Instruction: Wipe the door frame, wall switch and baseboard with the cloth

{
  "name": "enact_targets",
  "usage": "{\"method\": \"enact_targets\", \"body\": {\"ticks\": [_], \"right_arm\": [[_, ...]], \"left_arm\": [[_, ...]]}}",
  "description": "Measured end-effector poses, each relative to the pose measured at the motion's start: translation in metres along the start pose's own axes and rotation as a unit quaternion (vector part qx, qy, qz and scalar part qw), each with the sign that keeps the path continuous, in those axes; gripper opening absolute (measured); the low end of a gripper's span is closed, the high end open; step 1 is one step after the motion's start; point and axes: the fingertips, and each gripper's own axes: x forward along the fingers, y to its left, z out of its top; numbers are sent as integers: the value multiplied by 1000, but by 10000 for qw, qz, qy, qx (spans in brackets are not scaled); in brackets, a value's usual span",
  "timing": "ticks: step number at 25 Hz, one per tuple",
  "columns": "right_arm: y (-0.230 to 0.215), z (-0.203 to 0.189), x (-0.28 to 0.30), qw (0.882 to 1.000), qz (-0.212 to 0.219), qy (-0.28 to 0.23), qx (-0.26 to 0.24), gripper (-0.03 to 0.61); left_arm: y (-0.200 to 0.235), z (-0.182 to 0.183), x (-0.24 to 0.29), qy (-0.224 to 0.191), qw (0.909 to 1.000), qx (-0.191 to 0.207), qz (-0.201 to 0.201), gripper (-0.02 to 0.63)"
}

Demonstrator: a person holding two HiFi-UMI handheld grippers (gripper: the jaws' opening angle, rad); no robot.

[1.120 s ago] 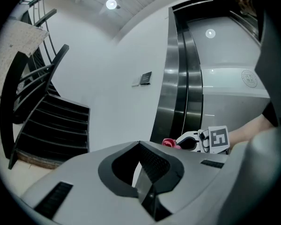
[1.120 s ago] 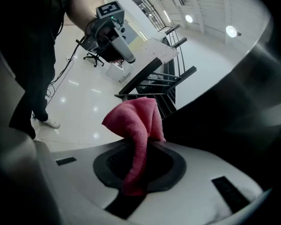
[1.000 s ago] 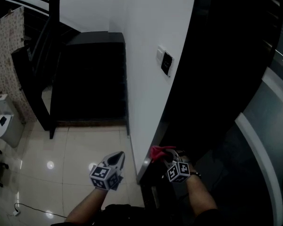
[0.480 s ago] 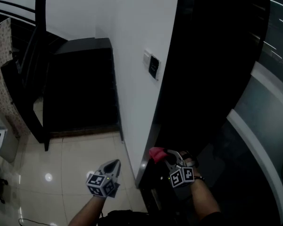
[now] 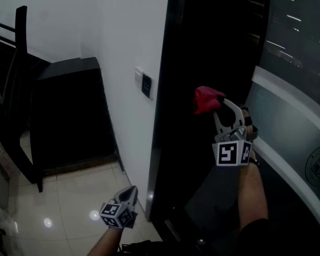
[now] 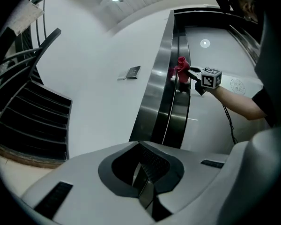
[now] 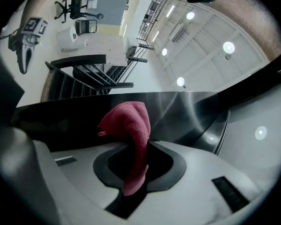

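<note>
Head view: right gripper [image 5: 218, 104] pinches cloth [image 5: 205, 98] at door frame [image 5: 164, 89]; should press flat, stroke lengthwise. Left gripper [image 5: 131, 190] pressed together, empty.

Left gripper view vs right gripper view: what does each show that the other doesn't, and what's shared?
Left gripper view only: the wall switch, and the left gripper up close, claw shut on nothing. Right gripper view only: an office chair, and the right gripper up close, claw shut on the cloth. Shared: each shows the other gripper from afar, plus the red cloth, the dark door frame and the stairs.
</note>
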Motion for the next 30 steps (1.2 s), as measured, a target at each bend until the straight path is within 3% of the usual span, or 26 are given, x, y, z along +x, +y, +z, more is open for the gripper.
{"method": "enact_targets", "body": {"ticks": [4, 9, 19, 30], "right_arm": [[-27, -14, 22, 9977, -372, 529, -225, 63], [0, -35, 35, 9940, -119, 930, -564, 63], [23, -38, 29, 9901, 362, 855, -1050, 64], [87, -59, 3, 9802, 1042, 921, -1409, 64]], "left_arm": [[-2, -3, -4, 20, 10000, -5, -11, 3], [1, -8, -10, 90, 9999, 49, 11, 3], [3, 0, -12, 103, 9999, 52, 78, 3], [-8, -8, -7, 182, 9998, 82, -11, 3]]}}
